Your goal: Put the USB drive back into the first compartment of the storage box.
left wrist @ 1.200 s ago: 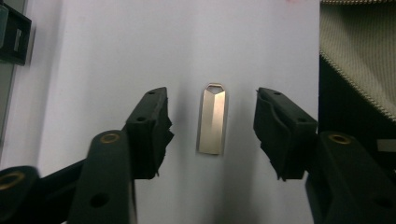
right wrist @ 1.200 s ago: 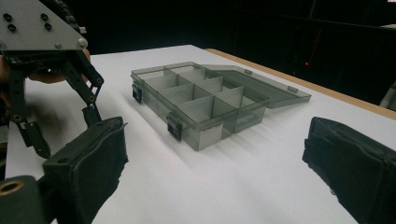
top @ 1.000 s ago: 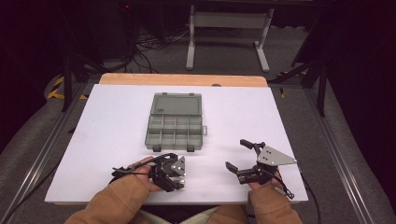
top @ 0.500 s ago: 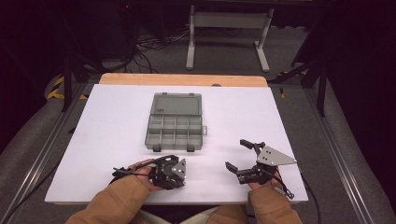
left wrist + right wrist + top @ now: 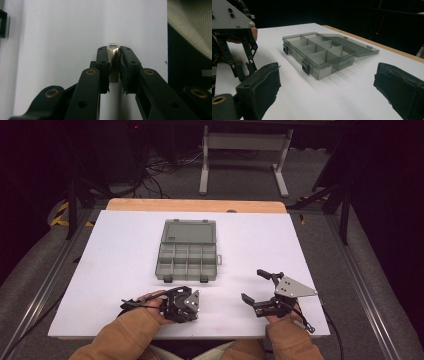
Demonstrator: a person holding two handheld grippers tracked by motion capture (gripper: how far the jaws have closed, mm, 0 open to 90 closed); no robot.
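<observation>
A grey translucent compartment box [image 5: 187, 252] lies in the middle of the white table [image 5: 250, 240], its lid folded open toward the far side. In the right gripper view the box [image 5: 322, 55] has several bare compartments. My left gripper [image 5: 192, 304] rests near the front edge, just in front of the box and pointing right. Its jaws are shut on a small pale metal piece [image 5: 113, 46], seen in the left gripper view [image 5: 114, 53]. My right gripper [image 5: 252, 284] stands open at the front right with nothing between its pads [image 5: 262, 85], aimed at the box.
A wooden strip [image 5: 195, 205] borders the table's far edge. Beyond it stand a metal frame [image 5: 245, 150] and cables on the dark floor. The table's front edge and pale ribbed fabric [image 5: 192, 22] lie beside the left gripper.
</observation>
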